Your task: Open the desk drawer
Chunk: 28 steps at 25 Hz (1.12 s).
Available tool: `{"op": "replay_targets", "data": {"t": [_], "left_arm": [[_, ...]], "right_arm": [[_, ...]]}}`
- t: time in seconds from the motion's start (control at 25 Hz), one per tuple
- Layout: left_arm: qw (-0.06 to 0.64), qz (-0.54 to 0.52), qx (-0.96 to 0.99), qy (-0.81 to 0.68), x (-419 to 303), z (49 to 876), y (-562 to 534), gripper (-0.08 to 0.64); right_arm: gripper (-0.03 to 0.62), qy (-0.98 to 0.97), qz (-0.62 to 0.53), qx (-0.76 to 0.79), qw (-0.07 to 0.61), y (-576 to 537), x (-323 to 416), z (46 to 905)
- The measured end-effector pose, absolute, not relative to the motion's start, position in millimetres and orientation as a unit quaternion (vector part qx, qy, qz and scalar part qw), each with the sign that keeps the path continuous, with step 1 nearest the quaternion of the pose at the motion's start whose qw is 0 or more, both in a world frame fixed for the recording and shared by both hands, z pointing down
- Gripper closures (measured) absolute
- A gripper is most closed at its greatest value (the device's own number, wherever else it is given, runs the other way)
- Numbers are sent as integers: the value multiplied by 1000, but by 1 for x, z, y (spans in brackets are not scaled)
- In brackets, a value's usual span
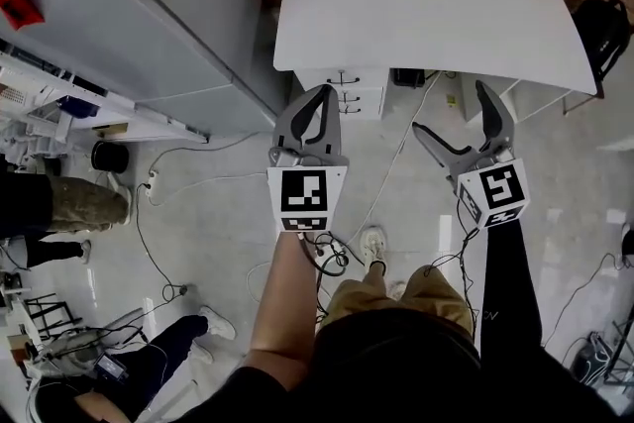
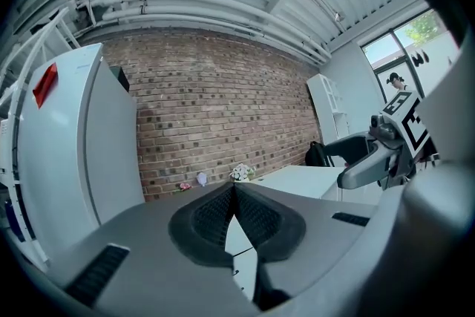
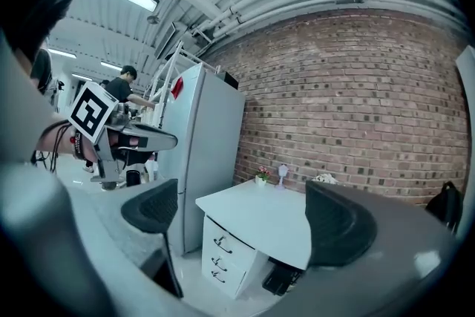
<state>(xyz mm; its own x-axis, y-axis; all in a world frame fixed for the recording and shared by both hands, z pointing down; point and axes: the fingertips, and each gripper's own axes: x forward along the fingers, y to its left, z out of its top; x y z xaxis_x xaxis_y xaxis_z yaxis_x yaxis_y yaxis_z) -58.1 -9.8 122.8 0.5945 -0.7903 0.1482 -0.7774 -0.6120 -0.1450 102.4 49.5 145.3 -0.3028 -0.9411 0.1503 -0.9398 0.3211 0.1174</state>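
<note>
**Approach stage: both grippers short of the drawers**

My left gripper is pinched fully together. In the left gripper view its ribbed black pads meet at the tips with nothing between them. My right gripper stands wide apart and empty, and the right gripper view shows only open air and the furniture beyond between its two dark pads. Neither gripper touches anything.

Past them, in the upper middle of the head view, sits the white flat-topped counter against a red brick wall. Under its left end is the white drawer stack with three dark curved handles, all drawers flush and closed. In the right gripper view the stack sits at lower centre, well apart from me.

I judge the task barely begun; this is the walk-up. Next I would step in, lower the open right gripper to the top drawer, bring its jaws around that handle, close, and pull straight back. The handle looks thin, so a poor line-up could slip off.
</note>
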Motion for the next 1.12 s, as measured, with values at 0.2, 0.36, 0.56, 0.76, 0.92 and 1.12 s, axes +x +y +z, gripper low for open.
{"op": "replay_targets", "data": {"t": [0.2,0.36,0.56,0.76,0.92,1.12], "left_arm": [[27,-98,-895,434,-54,129,-24,552],[26,-102,-895,434,-54,134,-32,552],[27,-105,-891,441,-57,139,-45,552],[24,-108,-884,453,-58,149,-64,552],[14,-121,-873,471,-55,161,-85,552],[7,-128,-862,490,-49,175,-113,552]], "right_arm": [[60,-804,0,588,93,33,106,149],[60,-807,4,584,87,22,102,153],[60,-815,8,573,81,3,93,161],[60,-829,11,553,80,-24,88,172],[60,-842,19,533,79,-52,88,182],[60,-862,32,498,90,-87,84,205]]}}
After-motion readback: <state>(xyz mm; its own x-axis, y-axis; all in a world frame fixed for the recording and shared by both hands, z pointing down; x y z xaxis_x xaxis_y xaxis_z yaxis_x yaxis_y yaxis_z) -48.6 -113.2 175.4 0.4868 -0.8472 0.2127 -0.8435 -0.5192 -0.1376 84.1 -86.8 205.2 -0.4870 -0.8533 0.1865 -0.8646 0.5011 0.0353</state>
